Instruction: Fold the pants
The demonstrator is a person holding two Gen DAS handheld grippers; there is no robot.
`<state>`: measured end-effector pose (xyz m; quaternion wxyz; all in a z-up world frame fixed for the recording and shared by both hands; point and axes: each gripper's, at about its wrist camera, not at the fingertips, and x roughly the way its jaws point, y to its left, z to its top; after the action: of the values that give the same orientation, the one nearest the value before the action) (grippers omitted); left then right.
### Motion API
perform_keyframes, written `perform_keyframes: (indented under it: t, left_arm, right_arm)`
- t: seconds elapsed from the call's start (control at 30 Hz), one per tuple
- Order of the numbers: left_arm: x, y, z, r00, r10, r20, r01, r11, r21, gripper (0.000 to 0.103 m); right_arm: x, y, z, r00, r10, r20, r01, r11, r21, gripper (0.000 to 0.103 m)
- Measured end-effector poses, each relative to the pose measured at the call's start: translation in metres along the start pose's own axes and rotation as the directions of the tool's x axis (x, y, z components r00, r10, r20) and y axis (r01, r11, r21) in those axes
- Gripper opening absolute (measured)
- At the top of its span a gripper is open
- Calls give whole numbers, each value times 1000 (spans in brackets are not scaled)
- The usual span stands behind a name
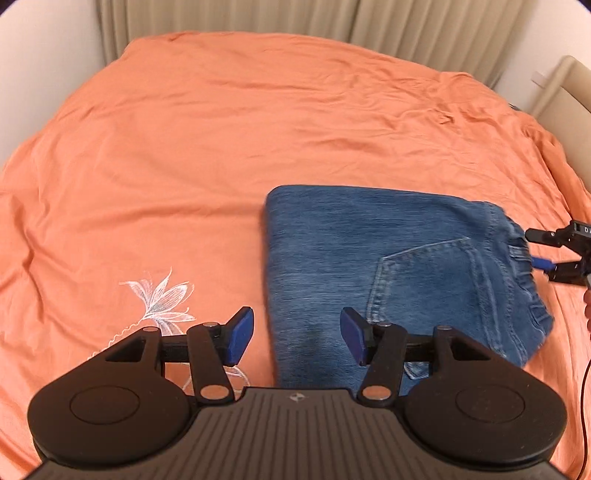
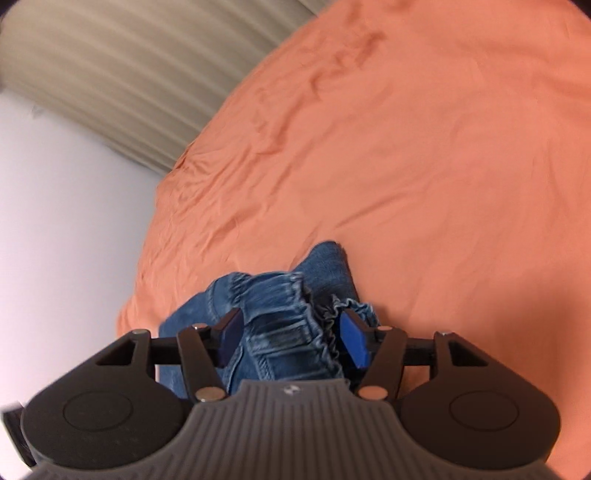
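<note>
Both fingers [image 1: 242, 334] open, holding nothing; folded jeans [image 1: 388, 266] lie on my orange bedsheet [image 1: 221, 147], beige curtain [image 1: 406, 22] behind.

The light is soft and even, with only faint shadows on the bed [image 1: 221, 129]. Both pictures bend round at the edges and go dark in the corners. The right view is smeared, most on the curtain [image 2: 122, 74].

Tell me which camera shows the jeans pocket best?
The left wrist view. There the folded jeans lie flat on the orange bedspread, with the back pocket stitching plain to see. The right wrist view shows only the bunched elastic waistband up close; no pocket can be made out there.
</note>
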<state>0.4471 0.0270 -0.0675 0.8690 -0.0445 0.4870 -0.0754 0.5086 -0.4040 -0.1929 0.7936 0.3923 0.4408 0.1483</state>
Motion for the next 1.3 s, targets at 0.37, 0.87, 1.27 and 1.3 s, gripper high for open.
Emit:
perform_keyframes:
  t: [0.37, 0.87, 1.27, 1.3]
  left_arm:
    - [12, 35, -10, 999, 5, -32, -7, 996, -83, 63]
    - [34, 28, 13, 999, -27, 30, 30, 996, -87, 63]
    - [53, -1, 67, 988, -5, 152, 2, 1000, 19, 54]
    - [53, -4, 70, 987, -7, 161, 2, 999, 36, 50]
  right_arm:
    - [14, 55, 1, 998, 37, 41, -27, 974, -226, 8]
    - [29, 36, 16, 992, -116, 40, 120, 985, -121, 5]
    - [75, 49, 5, 911, -399, 108, 409, 833, -374, 17]
    - [70, 58, 4, 905, -402, 141, 424, 813, -400, 25]
